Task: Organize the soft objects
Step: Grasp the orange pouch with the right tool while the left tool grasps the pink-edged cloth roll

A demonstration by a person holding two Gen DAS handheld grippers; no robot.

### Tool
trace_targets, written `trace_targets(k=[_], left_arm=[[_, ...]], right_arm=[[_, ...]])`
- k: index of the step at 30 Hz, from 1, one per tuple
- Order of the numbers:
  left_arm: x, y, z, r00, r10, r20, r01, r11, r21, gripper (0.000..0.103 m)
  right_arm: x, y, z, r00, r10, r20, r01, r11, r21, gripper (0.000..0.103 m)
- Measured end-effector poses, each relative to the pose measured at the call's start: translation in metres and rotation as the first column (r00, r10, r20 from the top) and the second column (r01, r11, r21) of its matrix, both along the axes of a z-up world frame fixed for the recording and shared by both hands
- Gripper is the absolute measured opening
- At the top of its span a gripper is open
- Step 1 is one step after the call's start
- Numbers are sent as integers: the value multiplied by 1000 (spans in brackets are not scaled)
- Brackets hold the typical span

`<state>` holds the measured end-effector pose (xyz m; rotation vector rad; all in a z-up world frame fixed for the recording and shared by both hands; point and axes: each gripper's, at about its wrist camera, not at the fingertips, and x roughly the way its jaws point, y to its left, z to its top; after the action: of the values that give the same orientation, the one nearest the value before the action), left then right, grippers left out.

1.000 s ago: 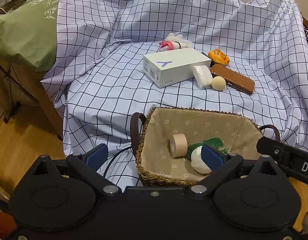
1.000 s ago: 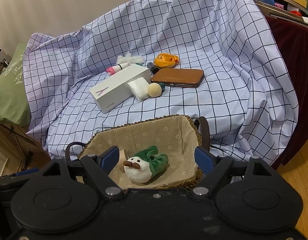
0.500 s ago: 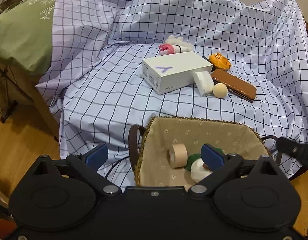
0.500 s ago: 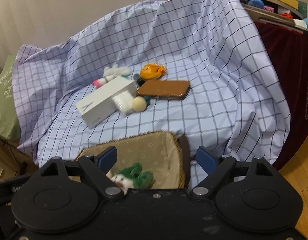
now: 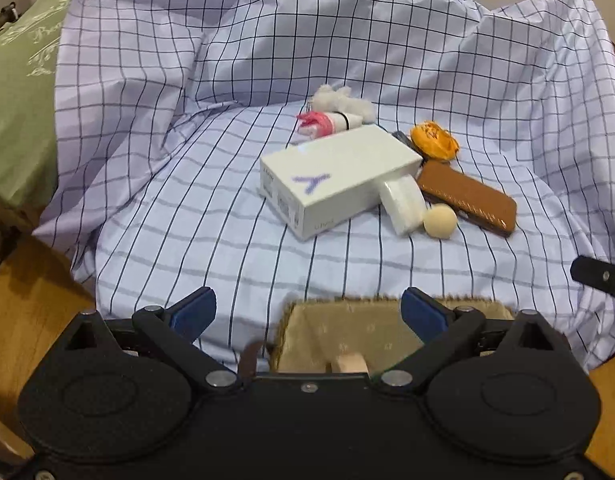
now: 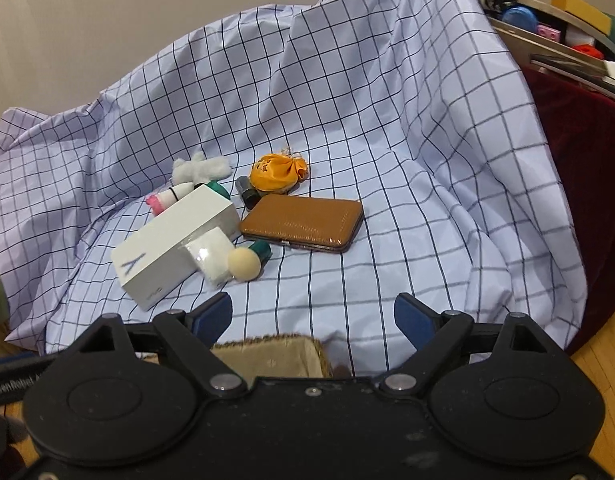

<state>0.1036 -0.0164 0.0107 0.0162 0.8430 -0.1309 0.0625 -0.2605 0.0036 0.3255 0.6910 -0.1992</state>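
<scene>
A woven basket with beige lining sits at the near edge of the checked cloth, also low in the right wrist view; a tape roll shows inside. On the cloth lie a white fluffy toy, an orange pouch, a cream ball and a white tissue pack. My left gripper and my right gripper are open and empty, above the basket's far rim.
A white phone box, a brown wallet, a pink-capped tube and small dark bottles lie among the soft things. A green pillow is at left. A cluttered shelf is at right.
Both grippers have moved forward and up over the basket toward the pile on the cloth. The green and white plush in the basket has dropped out of view.
</scene>
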Motion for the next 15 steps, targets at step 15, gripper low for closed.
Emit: trace_targets(k=[15], left_arm=[[142,-17,4,1000,-9,-15,8,999,-51,96]], right_arm=[[127,-22,-16,999,0,-33,0,1000,-2,90]])
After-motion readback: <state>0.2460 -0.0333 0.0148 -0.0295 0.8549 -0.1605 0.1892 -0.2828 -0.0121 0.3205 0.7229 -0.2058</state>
